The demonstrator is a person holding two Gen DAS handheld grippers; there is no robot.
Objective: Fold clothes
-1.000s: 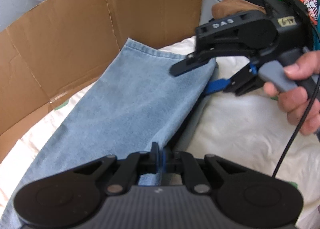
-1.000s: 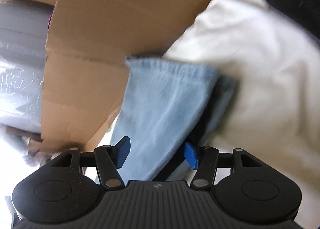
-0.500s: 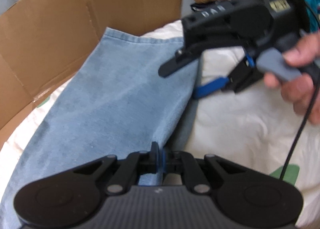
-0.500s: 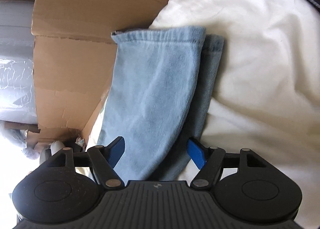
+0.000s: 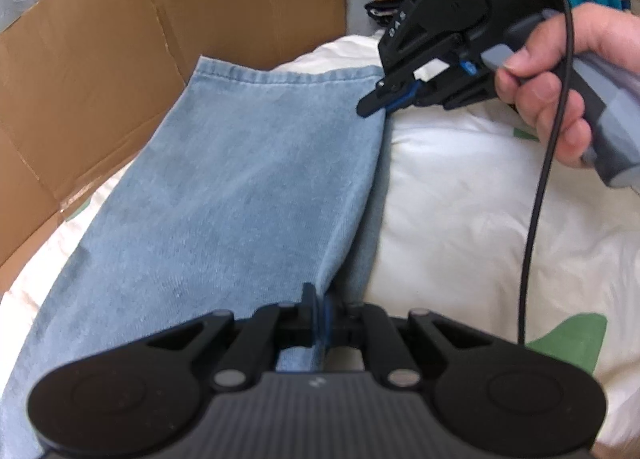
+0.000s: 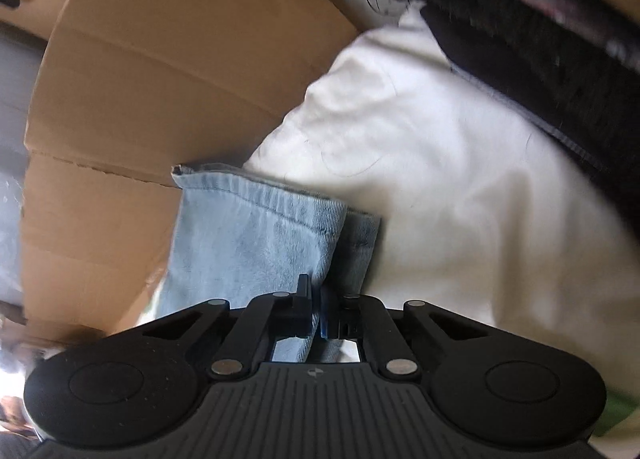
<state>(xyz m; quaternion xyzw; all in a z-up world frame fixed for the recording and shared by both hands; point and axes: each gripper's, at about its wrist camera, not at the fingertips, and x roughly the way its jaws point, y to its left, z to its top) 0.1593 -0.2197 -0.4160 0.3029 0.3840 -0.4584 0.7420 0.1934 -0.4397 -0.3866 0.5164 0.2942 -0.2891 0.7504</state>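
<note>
White bedding (image 5: 460,187) carries folded jeans (image 5: 240,179) beside cardboard (image 5: 100,59). Left gripper (image 5: 318,311) pinches their edge. Right gripper (image 6: 316,311) has just closed on the hem corner.

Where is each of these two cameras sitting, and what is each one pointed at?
Left wrist view: sits on the left gripper, looking down along the jeans on the white bedding; shows a hand holding the right gripper.
Right wrist view: sits on the right gripper, facing the jeans' hem and cardboard box; no hand shows.
Shared: jeans, bedding, box.
</note>
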